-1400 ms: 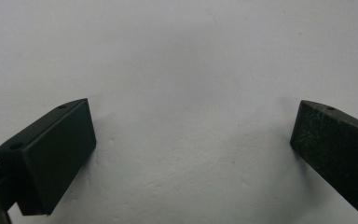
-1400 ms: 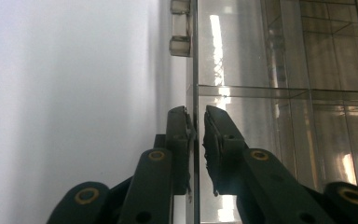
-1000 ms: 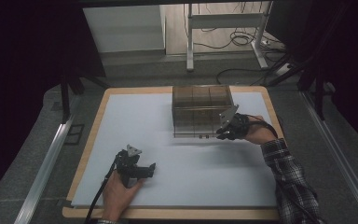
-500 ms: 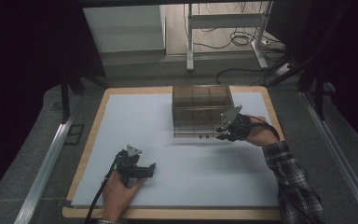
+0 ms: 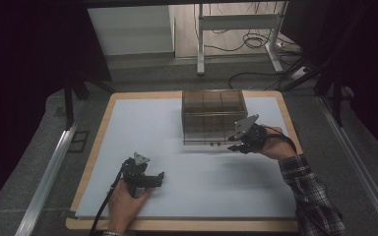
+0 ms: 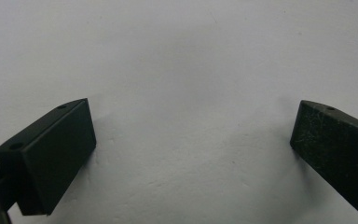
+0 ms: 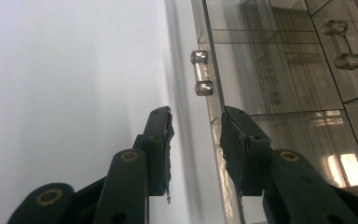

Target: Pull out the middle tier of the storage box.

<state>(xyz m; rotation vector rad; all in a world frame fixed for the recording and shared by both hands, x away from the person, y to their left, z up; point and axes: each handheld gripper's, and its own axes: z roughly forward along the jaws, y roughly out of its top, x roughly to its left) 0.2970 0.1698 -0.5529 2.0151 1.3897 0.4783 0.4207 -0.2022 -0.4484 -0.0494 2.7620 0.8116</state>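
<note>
Looking down, we count one smoky clear drawer box (image 5: 211,114) at the far middle of the white counter (image 5: 128,128), and two claws. Our right claw (image 5: 234,143) sits at the box's front lower corner, jaws apart, straddling the front panel's edge near one small handle (image 7: 201,73). Our left claw (image 5: 152,180) rests near the counter's front, jaws wide apart.

A laboratory or test workspace. A white work surface (image 5: 142,132) on a wooden board (image 5: 187,225) lies inside a dark enclosure; beyond the board stand a metal desk frame (image 5: 236,29) and loose cables (image 5: 241,46) on the floor.
</note>
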